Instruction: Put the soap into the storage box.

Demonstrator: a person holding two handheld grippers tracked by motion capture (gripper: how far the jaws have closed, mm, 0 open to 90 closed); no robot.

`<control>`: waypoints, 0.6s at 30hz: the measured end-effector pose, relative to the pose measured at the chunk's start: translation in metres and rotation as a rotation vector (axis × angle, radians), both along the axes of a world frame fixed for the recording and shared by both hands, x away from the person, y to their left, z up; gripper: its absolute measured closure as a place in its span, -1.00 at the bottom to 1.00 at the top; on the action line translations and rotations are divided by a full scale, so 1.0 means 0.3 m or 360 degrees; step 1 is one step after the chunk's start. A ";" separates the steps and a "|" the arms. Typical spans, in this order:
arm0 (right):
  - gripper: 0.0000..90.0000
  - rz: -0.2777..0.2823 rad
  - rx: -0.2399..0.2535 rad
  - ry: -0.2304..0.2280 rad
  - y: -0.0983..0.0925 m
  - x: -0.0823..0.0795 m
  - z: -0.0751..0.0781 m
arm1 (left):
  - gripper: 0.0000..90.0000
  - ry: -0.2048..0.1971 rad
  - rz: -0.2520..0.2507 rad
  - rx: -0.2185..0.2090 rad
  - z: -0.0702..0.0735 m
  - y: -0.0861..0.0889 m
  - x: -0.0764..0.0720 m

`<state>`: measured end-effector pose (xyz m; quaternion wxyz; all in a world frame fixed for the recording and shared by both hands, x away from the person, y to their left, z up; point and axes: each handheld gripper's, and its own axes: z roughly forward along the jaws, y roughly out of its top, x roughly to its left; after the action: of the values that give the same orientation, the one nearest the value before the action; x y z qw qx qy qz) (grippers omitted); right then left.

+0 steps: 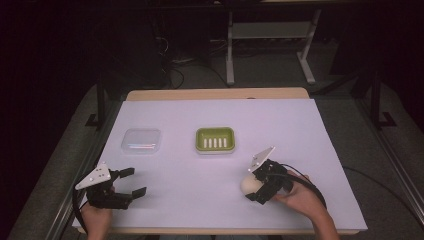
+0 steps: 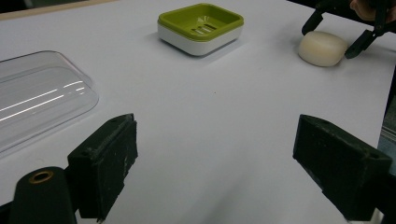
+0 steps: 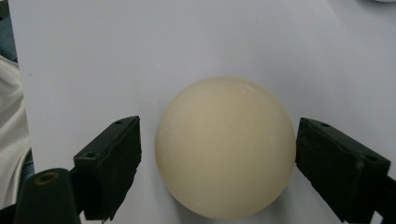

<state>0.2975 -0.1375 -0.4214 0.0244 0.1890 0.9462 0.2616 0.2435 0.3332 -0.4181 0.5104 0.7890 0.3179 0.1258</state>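
We had our right gripper [image 1: 256, 186] spread wide around the soap bar [image 3: 226, 147] on the white table cover [image 1: 300, 130], not yet clamped, so lifting it into the green soap dish [image 1: 215, 139] remained, left gripper [image 1: 132, 181] idle and open.

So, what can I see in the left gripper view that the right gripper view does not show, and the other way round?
The left gripper view alone gives the green soap dish, the clear lid and the right gripper open around the soap bar. The right gripper view alone gives a close look: a gap on each side between the soap and the black fingers, plus pale cloth at the left edge. Both share the soap and the white table cover.
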 end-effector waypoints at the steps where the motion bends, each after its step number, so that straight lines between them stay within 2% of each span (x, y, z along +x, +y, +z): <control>1: -0.67 0.0005 0.0001 -0.0003 0.000 0.001 -0.002 | -0.71 -0.0001 0.0001 -0.0001 0.000 0.000 0.000; 7: -0.67 -0.0003 -0.0003 0.0004 0.000 0.001 -0.009 | -0.71 0.0002 0.0006 -0.0004 0.000 0.001 0.000; 18: -0.64 0.0000 -0.0059 -0.0001 0.009 0.006 -0.028 | -0.71 0.0001 -0.0003 -0.0003 0.000 0.000 0.001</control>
<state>0.2994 -0.1349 -0.4297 0.0281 0.1886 0.9508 0.2441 0.2439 0.3331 -0.4180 0.5112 0.7889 0.3174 0.1247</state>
